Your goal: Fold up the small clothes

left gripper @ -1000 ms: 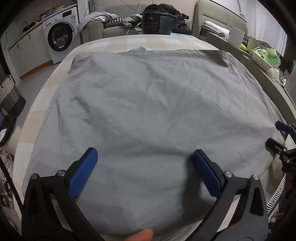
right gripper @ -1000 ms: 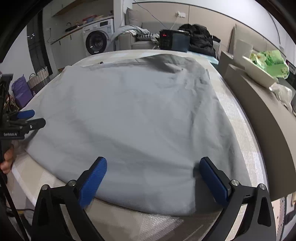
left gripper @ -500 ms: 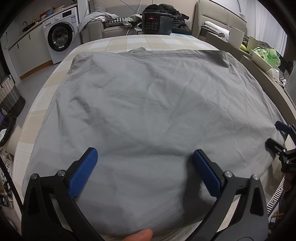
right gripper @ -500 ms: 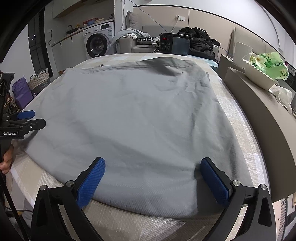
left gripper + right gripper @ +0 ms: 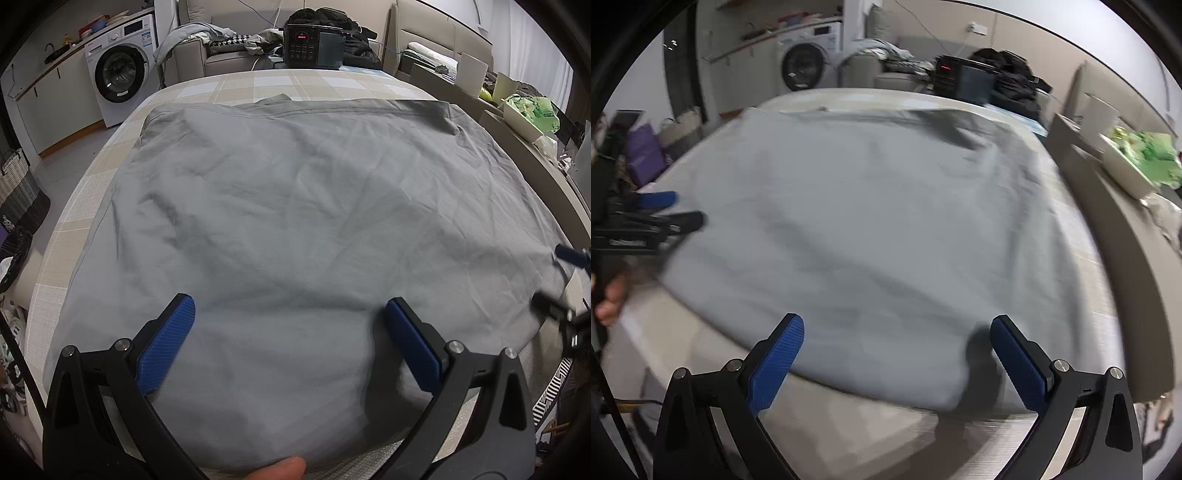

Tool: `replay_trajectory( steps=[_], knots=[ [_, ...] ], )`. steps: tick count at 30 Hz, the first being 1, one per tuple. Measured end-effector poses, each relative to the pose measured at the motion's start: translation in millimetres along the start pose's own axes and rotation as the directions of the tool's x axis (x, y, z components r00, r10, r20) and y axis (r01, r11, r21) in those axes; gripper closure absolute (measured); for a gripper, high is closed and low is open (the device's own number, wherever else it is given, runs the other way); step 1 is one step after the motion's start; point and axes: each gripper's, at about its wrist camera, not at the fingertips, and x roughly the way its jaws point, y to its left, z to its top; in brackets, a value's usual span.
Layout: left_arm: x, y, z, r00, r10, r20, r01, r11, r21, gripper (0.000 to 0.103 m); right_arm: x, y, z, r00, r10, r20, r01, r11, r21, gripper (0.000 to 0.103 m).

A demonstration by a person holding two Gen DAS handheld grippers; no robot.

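Observation:
A large grey garment (image 5: 295, 206) lies spread flat over a checked table top (image 5: 295, 79); it also shows in the right wrist view (image 5: 871, 229). My left gripper (image 5: 291, 325) is open and empty, hovering over the garment's near edge. My right gripper (image 5: 895, 339) is open and empty, just above the garment's near right corner. The right gripper shows blurred at the right edge of the left wrist view (image 5: 557, 280). The left gripper shows at the left edge of the right wrist view (image 5: 665, 210).
A black appliance with red lights (image 5: 314, 46) and dark clothes stand beyond the table's far edge. A washing machine (image 5: 122, 81) is at the back left. A beige ledge (image 5: 1108, 229) with a bowl of green items (image 5: 1137, 162) runs along the right. A woven basket (image 5: 22, 192) stands on the floor at left.
The right gripper has pulled back and tilted; its view is now blurred and more bare table shows below the garment's near edge. The left gripper has barely moved.

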Motion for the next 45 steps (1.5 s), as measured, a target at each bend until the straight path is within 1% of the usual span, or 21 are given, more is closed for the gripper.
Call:
replay_trajectory(
  steps=[3, 5, 8, 10, 13, 15, 16, 18, 19, 21, 22, 23, 25, 27, 29, 33, 36, 38, 41, 43, 45],
  knots=[
    [0.1, -0.2, 0.0, 1.0, 0.0, 0.0, 0.0, 1.0, 0.0, 0.001, 3.3, -36.4, -4.3, 0.997, -0.073, -0.027, 0.076, 0.992, 0.1, 0.0],
    [0.1, -0.1, 0.0, 1.0, 0.0, 0.0, 0.0, 1.0, 0.0, 0.001, 2.9, -54.3, -9.6, 0.995, -0.093, -0.041, 0.099, 0.983, 0.155, 0.0],
    [0.2, -0.2, 0.1, 1.0, 0.0, 0.0, 0.0, 1.0, 0.0, 0.001, -4.1, -63.1, -12.2, 0.995, -0.089, -0.049, 0.096, 0.981, 0.17, 0.0],
    [0.2, -0.1, -0.2, 1.0, 0.0, 0.0, 0.0, 1.0, 0.0, 0.001, -13.2, -58.6, -5.9, 0.998, -0.067, -0.014, 0.068, 0.985, 0.158, 0.0],
    [0.3, -0.4, 0.2, 1.0, 0.0, 0.0, 0.0, 1.0, 0.0, 0.001, -27.4, -28.8, 1.5, 0.997, 0.038, 0.063, -0.043, 0.995, 0.087, 0.0],
    [0.3, -0.1, 0.0, 1.0, 0.0, 0.0, 0.0, 1.0, 0.0, 0.001, -22.2, -7.5, 4.6, 0.994, 0.088, 0.069, -0.089, 0.996, 0.014, 0.0],
    [0.3, -0.5, 0.2, 1.0, -0.001, 0.0, 0.001, 1.0, 0.0, 0.001, -14.8, 4.2, 6.2, 0.994, 0.096, 0.051, -0.095, 0.995, -0.029, 0.0],
    [0.4, -0.4, 0.0, 1.0, -0.001, 0.0, 0.001, 1.0, 0.0, 0.001, -0.3, 21.5, 5.4, 0.998, 0.057, 0.012, -0.056, 0.994, -0.089, 0.0],
    [0.4, -0.6, 0.3, 1.0, 0.0, 0.0, 0.0, 1.0, 0.0, 0.001, 0.3, 22.5, 5.5, 0.997, 0.064, 0.033, -0.061, 0.995, -0.081, 0.001],
    [0.5, -0.8, 0.2, 1.0, 0.0, 0.001, 0.0, 1.0, 0.001, 0.001, 3.3, 18.2, 2.2, 0.995, 0.095, 0.007, -0.095, 0.994, -0.053, 0.001],
    [0.5, -0.3, -0.2, 1.0, -0.001, 0.001, 0.001, 1.0, 0.0, 0.001, 2.9, 14.6, 0.8, 0.996, 0.089, 0.003, -0.089, 0.995, -0.039, 0.001],
    [0.5, -0.6, 0.1, 1.0, -0.001, 0.001, 0.001, 1.0, 0.0, 0.001, 3.4, 7.3, -1.6, 0.998, 0.07, 0.0, -0.07, 0.997, -0.016, 0.001],
    [0.7, -0.7, 0.0, 1.0, 0.0, 0.001, 0.0, 1.0, 0.0, 0.001, 4.6, -16.4, -4.6, 1.0, 0.018, -0.018, -0.017, 0.997, 0.077, 0.001],
    [0.7, -0.8, 0.1, 1.0, -0.001, 0.001, 0.001, 1.0, 0.0, 0.001, 4.6, -43.0, -9.5, 0.999, -0.027, -0.031, 0.032, 0.985, 0.168, 0.001],
    [0.8, -0.2, -0.5, 1.0, 0.0, 0.001, 0.0, 1.0, -0.001, 0.001, 2.7, -60.5, -15.0, 0.997, -0.066, -0.046, 0.075, 0.972, 0.224, 0.001],
    [0.9, -0.5, -0.3, 1.0, -0.001, 0.001, 0.001, 1.0, 0.0, 0.001, -7.1, -73.5, -20.2, 0.999, -0.033, -0.037, 0.043, 0.954, 0.297, 0.001],
    [0.9, -0.7, -0.1, 1.0, -0.001, 0.001, 0.001, 1.0, 0.0, 0.001, -11.0, -58.0, -14.4, 0.999, 0.024, -0.031, -0.015, 0.967, 0.253, 0.001],
    [0.9, -0.8, -0.2, 1.0, -0.001, 0.001, 0.001, 1.0, 0.0, 0.001, -12.8, -34.1, -10.5, 0.999, 0.033, -0.021, -0.029, 0.985, 0.169, 0.001],
    [1.0, -0.8, -0.2, 1.0, -0.001, 0.001, 0.001, 1.0, 0.0, 0.001, -14.5, -4.8, -6.2, 0.998, 0.06, -0.011, -0.059, 0.997, 0.048, 0.001],
    [1.0, -1.1, -0.1, 1.0, -0.001, 0.001, 0.001, 1.0, 0.0, 0.001, -18.8, 10.4, -8.6, 0.999, 0.035, 0.007, -0.035, 0.999, -0.026, 0.001],
    [1.1, -0.8, -0.3, 1.0, -0.002, 0.001, 0.002, 1.0, 0.0, 0.001, -14.7, 13.2, -9.9, 1.0, 0.028, -0.007, -0.028, 0.998, -0.057, 0.001]
  ],
)
